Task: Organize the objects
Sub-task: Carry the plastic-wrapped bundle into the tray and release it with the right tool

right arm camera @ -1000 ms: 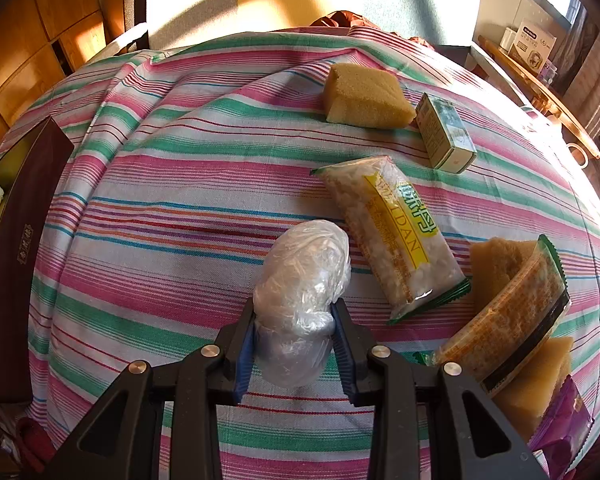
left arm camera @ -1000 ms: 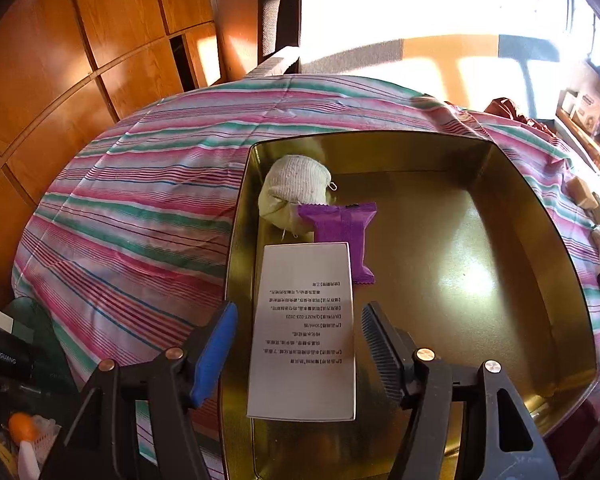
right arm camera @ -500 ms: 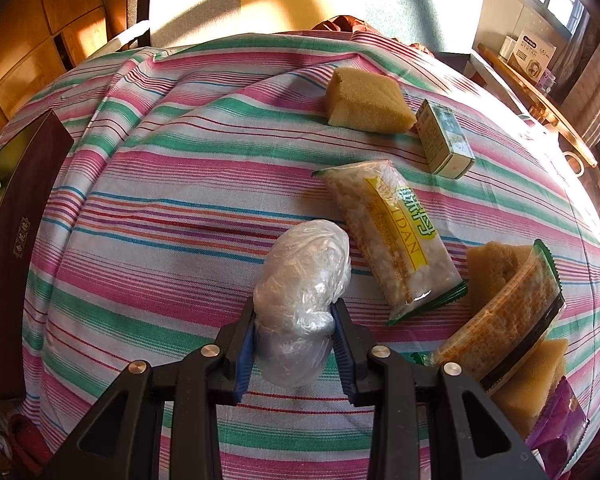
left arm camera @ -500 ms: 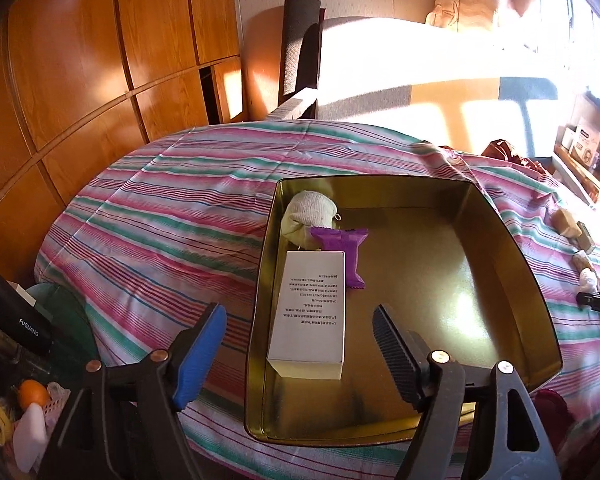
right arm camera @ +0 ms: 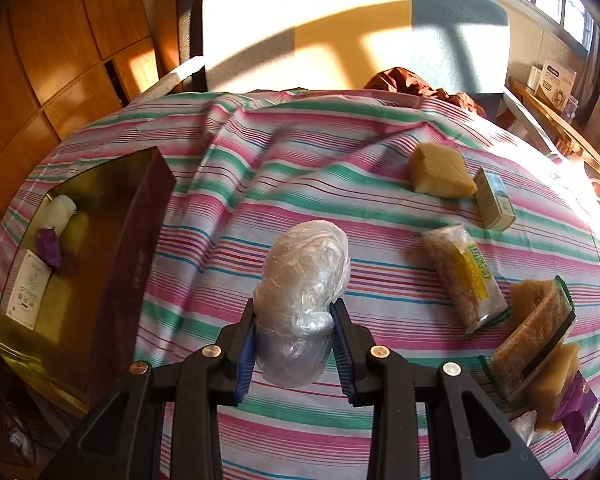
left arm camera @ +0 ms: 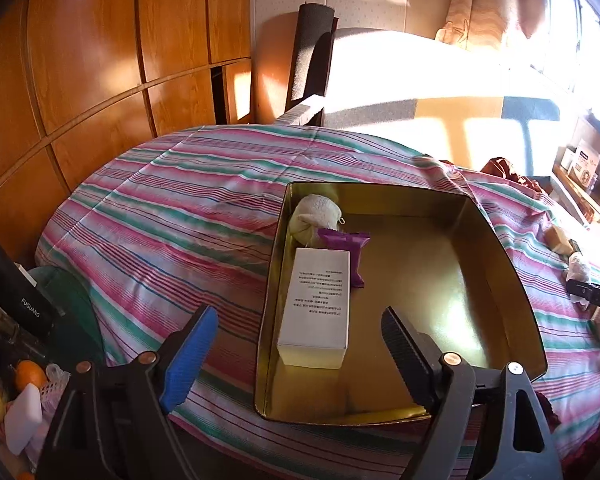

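The left gripper [left arm camera: 296,356], jaws just opened and now empty, has backed away from the white box [left arm camera: 316,304] left in the gold tray [left arm camera: 496,248], while the right gripper [right arm camera: 294,344], clamped on a plastic-wrapped bundle [right arm camera: 304,280], has lifted it with the tray at nine o'clock.

Box [left arm camera: 314,304], packet [left arm camera: 346,246] and pouch [left arm camera: 314,216] along tin's [left arm camera: 496,248] left wall.

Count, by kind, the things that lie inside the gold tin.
White box: 1
Purple packet: 1
White cloth bundle: 1
Total in the gold tin: 3
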